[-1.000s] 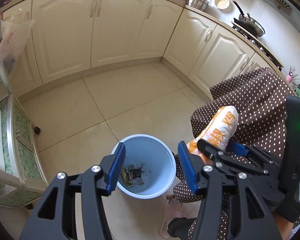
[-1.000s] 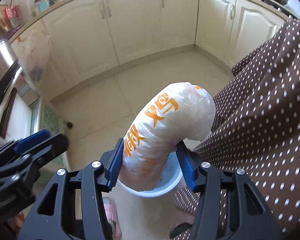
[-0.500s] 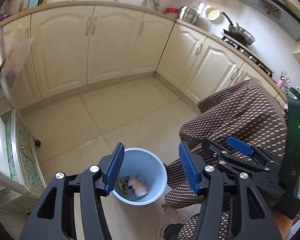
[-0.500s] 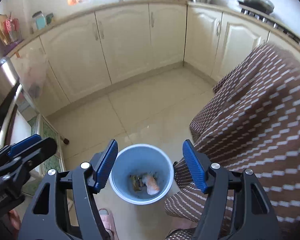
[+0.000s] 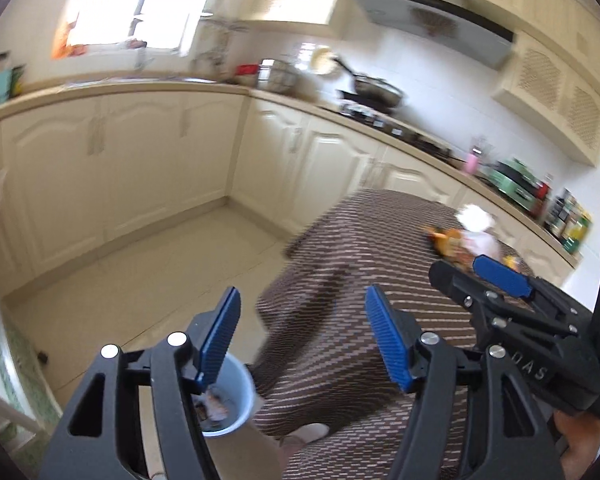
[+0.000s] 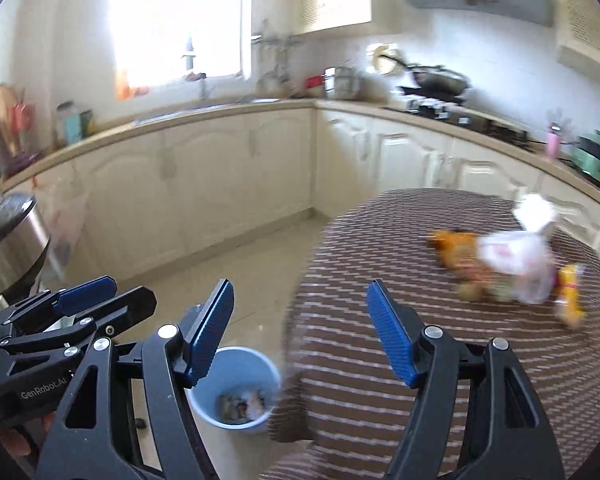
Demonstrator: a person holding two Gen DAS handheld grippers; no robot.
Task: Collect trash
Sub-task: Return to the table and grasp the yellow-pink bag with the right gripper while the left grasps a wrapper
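Both claws, left claw (image 5: 302,334) and right claw (image 6: 300,330), apart, empty; trash pile (image 6: 508,268) on tablecloth (image 6: 380,248) ahead-right; bin (image 6: 236,388) below-left

Two wrist fisheyes, both tilted down over the kitchen floor

Each cam sits right behind its own blue pads. Left one looks past the left gripper (image 5: 302,334), with the right gripper (image 5: 476,268) off to its right. Right cam looks past the right gripper (image 6: 300,330). Both catch the blue bin (image 6: 240,390) low and close, the brown tablecloth (image 5: 380,248), and the far cabinets (image 6: 220,184).
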